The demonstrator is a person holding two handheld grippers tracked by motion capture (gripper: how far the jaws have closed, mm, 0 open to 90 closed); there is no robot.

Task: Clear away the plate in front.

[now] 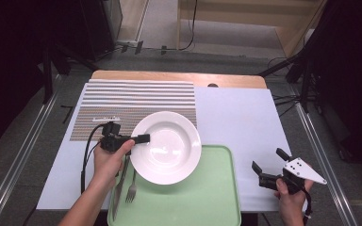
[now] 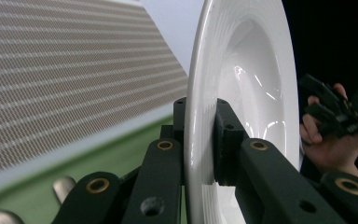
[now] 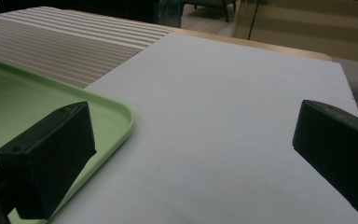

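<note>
A white deep plate (image 1: 169, 148) is held by its left rim in my left gripper (image 1: 143, 139), which is shut on it. In the left gripper view the two black jaws clamp the plate's rim (image 2: 200, 121) from both sides. The plate overlaps the far left corner of a green tray (image 1: 202, 197) and the near edge of a striped placemat (image 1: 122, 101). My right gripper (image 1: 268, 159) stands open over the white table cover to the right of the tray, with nothing between its jaws (image 3: 196, 140).
A fork (image 1: 132, 188) and a knife (image 1: 119, 190) lie on the tray's left side, just below my left hand. The white cover (image 3: 233, 93) stretches bare to the right of the placemat (image 3: 65, 42). Metal rails run along both table sides.
</note>
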